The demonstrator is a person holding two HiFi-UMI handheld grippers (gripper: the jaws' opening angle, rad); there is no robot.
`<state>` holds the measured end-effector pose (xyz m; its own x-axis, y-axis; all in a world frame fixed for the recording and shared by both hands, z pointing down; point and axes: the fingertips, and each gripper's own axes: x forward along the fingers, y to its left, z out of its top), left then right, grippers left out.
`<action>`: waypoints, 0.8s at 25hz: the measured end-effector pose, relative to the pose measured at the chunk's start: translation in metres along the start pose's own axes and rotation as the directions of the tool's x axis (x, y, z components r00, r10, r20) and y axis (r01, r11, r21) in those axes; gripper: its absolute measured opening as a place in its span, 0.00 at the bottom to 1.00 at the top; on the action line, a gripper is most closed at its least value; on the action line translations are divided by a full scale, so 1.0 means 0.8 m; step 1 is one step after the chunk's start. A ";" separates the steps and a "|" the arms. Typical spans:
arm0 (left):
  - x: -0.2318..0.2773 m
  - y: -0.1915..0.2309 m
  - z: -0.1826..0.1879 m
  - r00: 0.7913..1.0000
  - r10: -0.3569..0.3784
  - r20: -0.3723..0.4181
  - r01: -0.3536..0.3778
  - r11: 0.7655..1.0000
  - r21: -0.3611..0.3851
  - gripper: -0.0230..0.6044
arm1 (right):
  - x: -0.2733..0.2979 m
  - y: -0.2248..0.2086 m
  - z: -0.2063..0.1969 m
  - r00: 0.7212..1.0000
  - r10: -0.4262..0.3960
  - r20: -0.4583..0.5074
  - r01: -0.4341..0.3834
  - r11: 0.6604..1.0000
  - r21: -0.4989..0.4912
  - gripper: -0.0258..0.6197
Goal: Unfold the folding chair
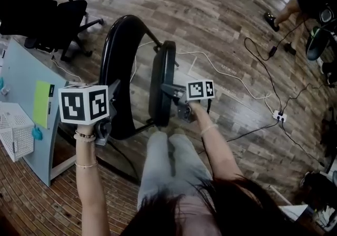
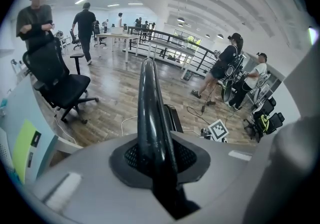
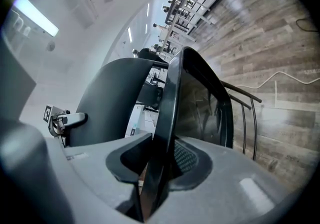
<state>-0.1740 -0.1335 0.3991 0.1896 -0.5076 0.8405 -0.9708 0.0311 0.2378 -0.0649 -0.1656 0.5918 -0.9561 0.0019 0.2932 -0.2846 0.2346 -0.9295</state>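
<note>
The folding chair stands partly folded on the wood floor in front of the person's knees. Its black curved backrest [image 1: 118, 66] is to the left and its black seat panel [image 1: 162, 82] stands on edge to the right, with a narrow gap between them. My left gripper [image 1: 111, 126] is shut on the backrest's lower rim [image 2: 150, 108], which runs up between its pads [image 2: 192, 155]. My right gripper [image 1: 172, 92] is shut on the seat's near edge [image 3: 167, 118], with both pads against the panel. The backrest [image 3: 110, 98] shows beyond it.
A black office chair [image 1: 52, 13] stands at the back left beside a light blue desk [image 1: 21, 77] with a white basket [image 1: 16, 132]. White and black cables and a power strip [image 1: 279, 116] cross the floor on the right. Several people stand farther off [image 2: 227, 68].
</note>
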 end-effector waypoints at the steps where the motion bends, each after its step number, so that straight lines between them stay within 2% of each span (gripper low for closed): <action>1: 0.000 0.000 0.000 1.000 0.000 0.000 0.000 1.000 -0.001 0.11 | -0.003 -0.002 0.000 1.000 -0.002 -0.002 0.002 1.000 0.001 0.19; 20: 0.003 0.033 -0.010 0.999 -0.049 0.010 0.050 0.998 -0.032 0.12 | -0.044 -0.036 -0.002 0.999 -0.031 -0.023 0.032 0.999 0.031 0.23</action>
<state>-0.1981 -0.1273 0.4115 0.2359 -0.5169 0.8229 -0.9550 0.0334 0.2948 -0.0233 -0.1707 0.6088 -0.9449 0.0170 0.3268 -0.3166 0.2046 -0.9262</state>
